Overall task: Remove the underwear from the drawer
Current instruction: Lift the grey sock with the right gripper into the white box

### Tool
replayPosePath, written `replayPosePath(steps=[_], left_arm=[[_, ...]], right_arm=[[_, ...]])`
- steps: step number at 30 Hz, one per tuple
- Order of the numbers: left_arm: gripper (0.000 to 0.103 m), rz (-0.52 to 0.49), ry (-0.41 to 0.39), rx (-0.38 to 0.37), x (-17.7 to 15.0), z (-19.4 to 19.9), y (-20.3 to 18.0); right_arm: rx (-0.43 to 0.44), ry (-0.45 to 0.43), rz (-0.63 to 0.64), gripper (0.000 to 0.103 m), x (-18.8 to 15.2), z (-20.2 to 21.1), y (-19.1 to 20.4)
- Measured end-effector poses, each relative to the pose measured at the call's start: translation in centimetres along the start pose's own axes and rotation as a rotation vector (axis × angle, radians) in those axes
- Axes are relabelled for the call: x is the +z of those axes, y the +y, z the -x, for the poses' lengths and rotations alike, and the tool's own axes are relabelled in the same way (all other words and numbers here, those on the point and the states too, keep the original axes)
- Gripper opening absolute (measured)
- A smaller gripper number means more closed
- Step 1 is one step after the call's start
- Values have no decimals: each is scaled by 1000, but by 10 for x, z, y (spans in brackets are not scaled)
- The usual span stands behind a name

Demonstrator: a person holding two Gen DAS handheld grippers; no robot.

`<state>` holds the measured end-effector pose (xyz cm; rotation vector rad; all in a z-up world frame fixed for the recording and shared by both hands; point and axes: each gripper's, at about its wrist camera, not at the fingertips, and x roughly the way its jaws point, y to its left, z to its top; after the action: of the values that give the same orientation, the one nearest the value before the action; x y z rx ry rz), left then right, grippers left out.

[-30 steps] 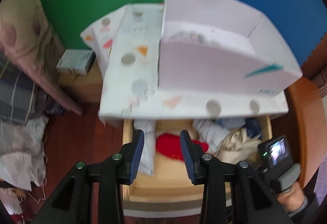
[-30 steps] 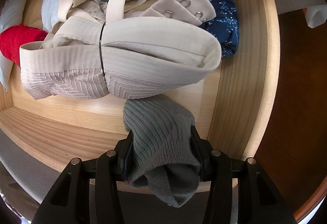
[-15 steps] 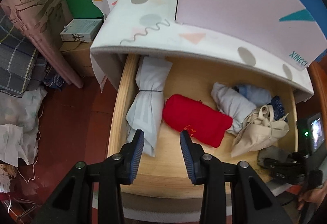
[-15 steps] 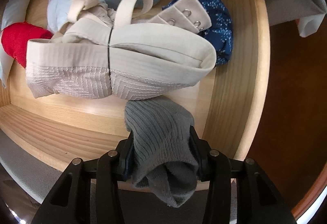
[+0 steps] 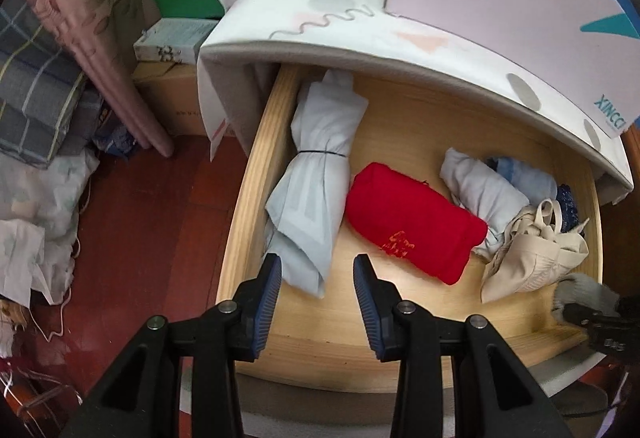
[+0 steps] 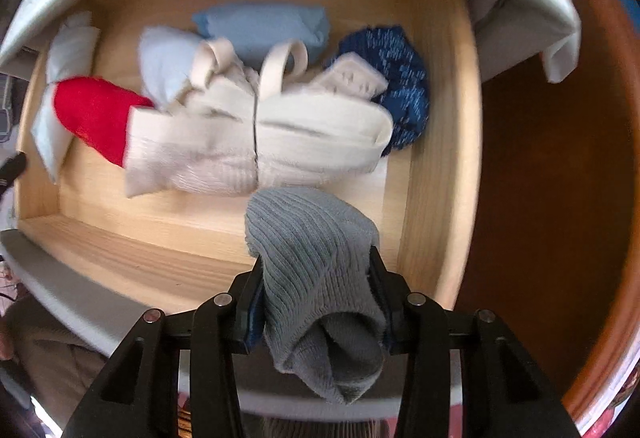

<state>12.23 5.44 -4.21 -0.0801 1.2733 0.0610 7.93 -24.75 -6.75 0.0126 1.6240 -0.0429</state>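
Black left claw [image 5: 316, 280], blue ribbed pads, silver screws, black right claw [image 6: 316, 280]

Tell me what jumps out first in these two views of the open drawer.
The red bundle in the middle of the wooden drawer catches the eye first, lying between a pale tied roll on its left and a cream bra on its right. Next is the grey sock clamped in the right tool above the drawer's front right corner. The left tool hangs open and empty over the pale roll's near end.
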Motion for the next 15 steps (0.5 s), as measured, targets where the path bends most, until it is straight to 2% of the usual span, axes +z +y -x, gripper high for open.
replayPosePath(steps=[10,15], left_arm=[[38,29,-21,-2,1,3,7],[38,31,-26,-3,0,4,7]], right_arm=[[3,-157,12,40,21,111,-4],[15,-264,20,40,54,174,-7]])
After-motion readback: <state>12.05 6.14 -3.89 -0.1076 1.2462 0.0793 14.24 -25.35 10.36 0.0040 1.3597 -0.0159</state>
